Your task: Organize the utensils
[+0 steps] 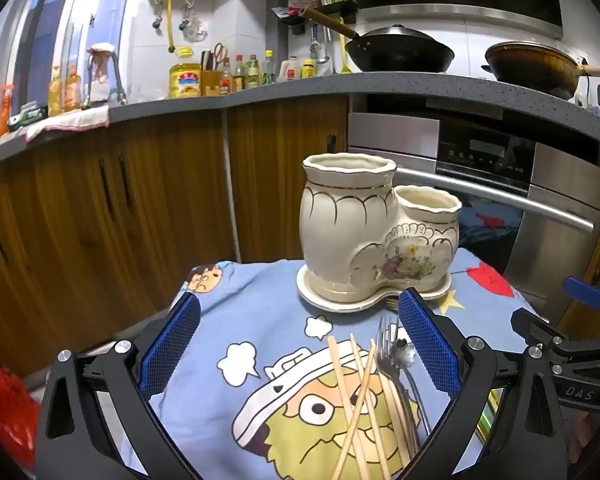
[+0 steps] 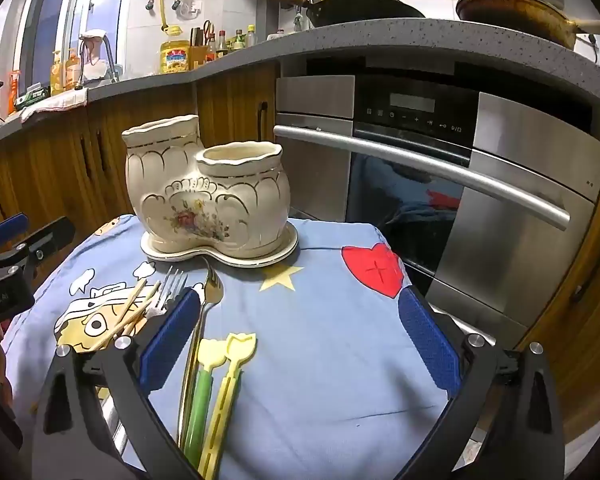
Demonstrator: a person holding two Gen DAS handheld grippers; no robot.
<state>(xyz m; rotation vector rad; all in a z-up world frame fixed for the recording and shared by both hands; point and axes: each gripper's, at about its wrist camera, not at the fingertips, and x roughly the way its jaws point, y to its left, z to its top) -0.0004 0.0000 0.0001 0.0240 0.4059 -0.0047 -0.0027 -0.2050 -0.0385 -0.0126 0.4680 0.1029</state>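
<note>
Left wrist view shows the left gripper (image 1: 298, 334) spread wide and empty above wooden chopsticks (image 1: 358, 404) and a silver fork (image 1: 388, 364), which lie just in front of the cream double-pot ceramic holder (image 1: 364, 236) on the blue cartoon cloth (image 1: 236, 320). Right of them, the right gripper (image 2: 300, 328) is likewise released, holding nothing, with a gold fork (image 2: 212, 292) and two yellow plastic picks (image 2: 230, 356) before the holder (image 2: 204, 196).

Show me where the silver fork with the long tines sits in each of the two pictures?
Left wrist view: silver fork lies lower centre-right, beside the wooden chopsticks.
Right wrist view: it lies at lower left, tines toward the holder.
Shared landmark: the cream ceramic utensil holder on its saucer.
</note>
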